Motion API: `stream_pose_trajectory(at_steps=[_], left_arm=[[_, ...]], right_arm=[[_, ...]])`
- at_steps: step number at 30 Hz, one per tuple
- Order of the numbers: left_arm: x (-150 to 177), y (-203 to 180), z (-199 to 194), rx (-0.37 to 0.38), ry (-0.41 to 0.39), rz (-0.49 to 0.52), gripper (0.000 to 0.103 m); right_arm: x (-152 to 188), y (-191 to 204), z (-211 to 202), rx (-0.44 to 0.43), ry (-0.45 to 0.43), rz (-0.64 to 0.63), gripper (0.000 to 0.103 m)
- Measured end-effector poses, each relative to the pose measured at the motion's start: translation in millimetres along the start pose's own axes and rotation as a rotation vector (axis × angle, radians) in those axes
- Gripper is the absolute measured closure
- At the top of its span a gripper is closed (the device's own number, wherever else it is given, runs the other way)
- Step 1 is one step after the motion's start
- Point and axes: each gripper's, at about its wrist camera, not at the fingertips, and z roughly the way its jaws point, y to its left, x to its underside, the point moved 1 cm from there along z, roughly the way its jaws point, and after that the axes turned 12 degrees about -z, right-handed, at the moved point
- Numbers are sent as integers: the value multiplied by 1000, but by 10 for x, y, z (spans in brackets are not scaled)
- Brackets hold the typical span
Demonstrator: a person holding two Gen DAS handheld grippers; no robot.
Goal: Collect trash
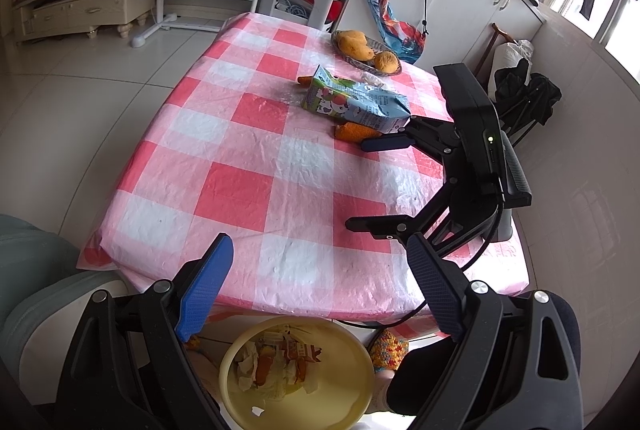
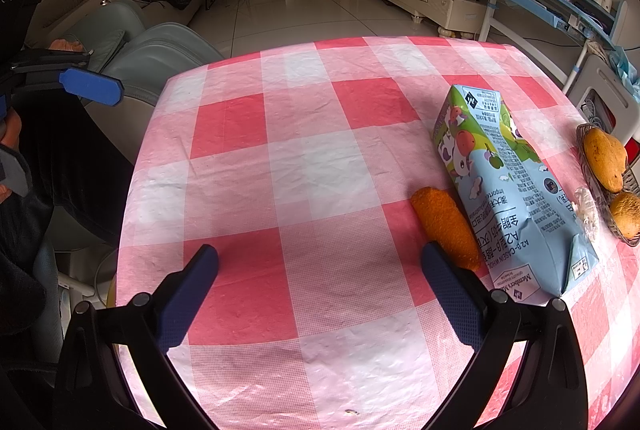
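Checked tablecloth point(image 2: 304, 157), milk carton point(image 2: 508, 185) beside orange peel point(image 2: 446, 226), fruit basket point(image 2: 624, 181) behind, left gripper point(image 1: 320, 294) and right gripper point(image 2: 320, 294) both spread

Most of the table point(image 2: 280, 157) is bare checked cloth, so there's loads of room to move across the middle and the near edge. The clutter is all bunched on one side: a carton point(image 2: 508, 189) lying flat with an orange piece point(image 2: 446, 226) touching it, and a fruit basket point(image 2: 618, 185) just beyond. Below the table edge a yellow bin point(image 1: 298, 370) sits open-topped, partly filled, between the left gripper's point(image 1: 320, 294) spread fingers.
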Motion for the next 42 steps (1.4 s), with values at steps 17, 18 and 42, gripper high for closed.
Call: stream_pose_trajectory(at_steps=[17, 18, 42], left_arm=[[77, -110, -122, -57, -52, 99, 18], [100, -141, -133, -64, -54, 121, 18], [119, -24, -4, -135, -40, 98, 18]], right_arm=[[-1, -5, 6, 0, -2, 0, 6], [-4, -7, 12, 0, -2, 0, 6], [-2, -11, 12, 0, -2, 0, 6]])
